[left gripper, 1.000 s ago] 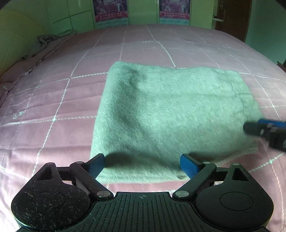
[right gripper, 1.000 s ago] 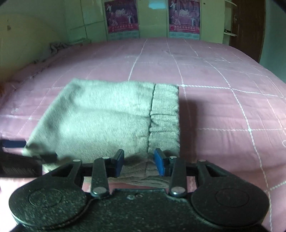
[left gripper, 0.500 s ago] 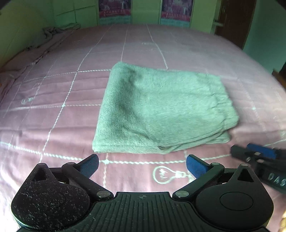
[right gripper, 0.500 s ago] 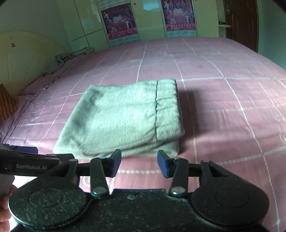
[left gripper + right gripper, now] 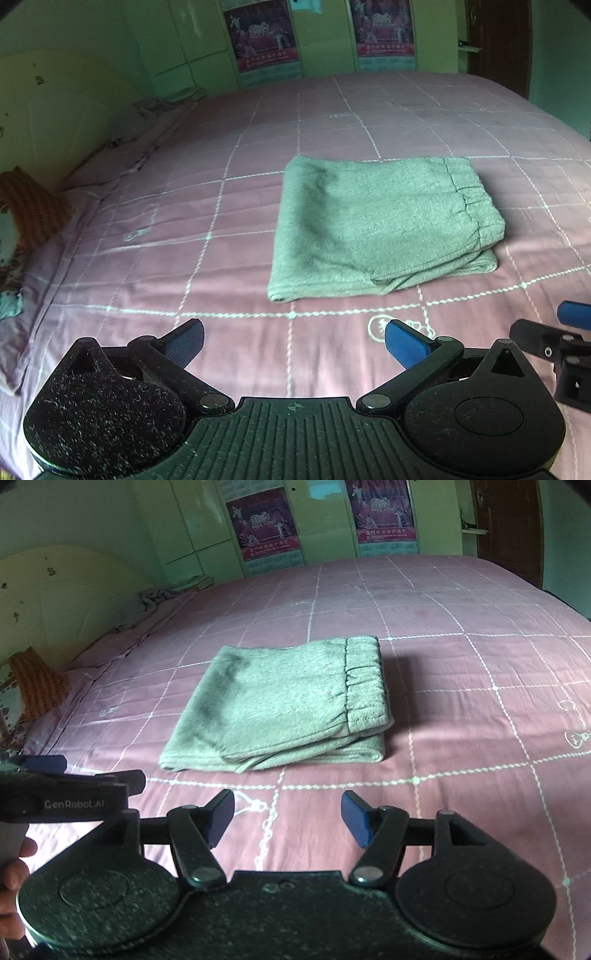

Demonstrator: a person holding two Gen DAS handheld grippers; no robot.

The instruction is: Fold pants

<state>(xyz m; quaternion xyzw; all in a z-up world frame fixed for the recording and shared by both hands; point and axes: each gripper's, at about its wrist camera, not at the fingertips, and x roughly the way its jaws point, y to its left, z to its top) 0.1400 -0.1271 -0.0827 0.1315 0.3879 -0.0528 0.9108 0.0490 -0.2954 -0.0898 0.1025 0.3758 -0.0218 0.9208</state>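
Observation:
The grey-green pants (image 5: 384, 221) lie folded in a flat rectangle on the pink checked bedspread (image 5: 221, 166), waistband at the right side. In the right wrist view the folded pants (image 5: 288, 705) sit ahead of the fingers, waistband on the right. My left gripper (image 5: 293, 343) hovers over the bedspread short of the pants, open wide and empty. My right gripper (image 5: 288, 819) is also back from the pants, its jaws opening with nothing between them. Each gripper shows at the edge of the other's view: the right gripper (image 5: 554, 339) and the left gripper (image 5: 55, 786).
A crumpled grey cloth (image 5: 159, 598) lies at the far left edge of the bed by the headboard (image 5: 55, 602). An orange patterned pillow (image 5: 33, 206) sits at the left. Wardrobe doors with posters (image 5: 262, 37) stand behind the bed. A hand (image 5: 13, 878) holds the left gripper's handle.
Both grippers have let go of the pants' near edge and pulled back and up. The left jaws widened fully and the right jaws spread. The pants now lie folded and farther off.

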